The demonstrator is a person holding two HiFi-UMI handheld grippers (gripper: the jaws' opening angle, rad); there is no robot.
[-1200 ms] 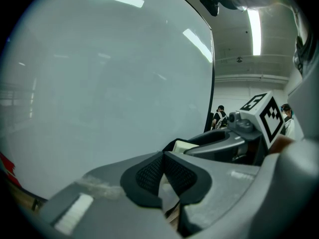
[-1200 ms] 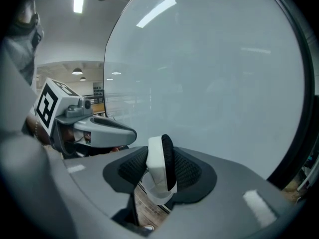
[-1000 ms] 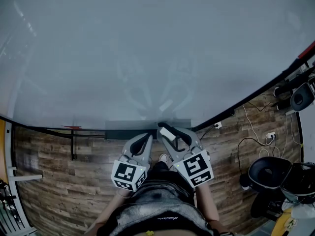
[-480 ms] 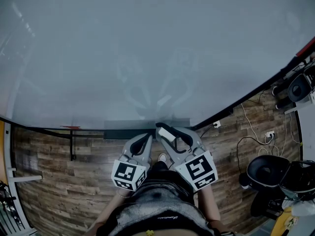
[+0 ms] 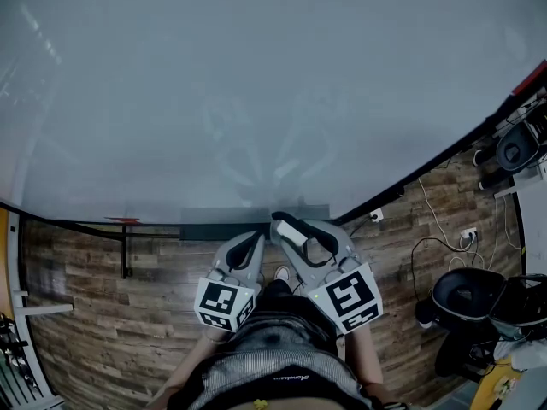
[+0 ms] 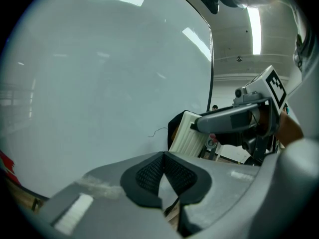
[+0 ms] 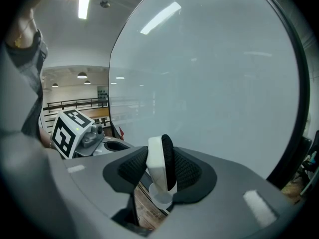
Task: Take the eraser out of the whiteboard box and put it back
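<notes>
The eraser (image 5: 291, 230), white with a black felt face, is clamped on edge between the pads of my right gripper (image 5: 287, 225). It hangs just above the right end of the dark whiteboard box (image 5: 214, 223), under the big whiteboard (image 5: 256, 84). In the right gripper view the eraser (image 7: 160, 164) stands upright in the right gripper (image 7: 158, 156), close to the board. My left gripper (image 5: 255, 236) is shut with nothing in it, just left of the right one and in front of the box. From the left gripper (image 6: 163, 155) I see the eraser (image 6: 185, 132) to its right.
The wooden floor (image 5: 102, 314) lies below the board. A black stand leg (image 5: 126, 250) is at the left. Cables (image 5: 436, 220) and a black office chair (image 5: 466, 301) are at the right. The person's torso (image 5: 273, 357) fills the bottom middle.
My right gripper has lifted slightly with the eraser still in it. The left gripper has not moved.
</notes>
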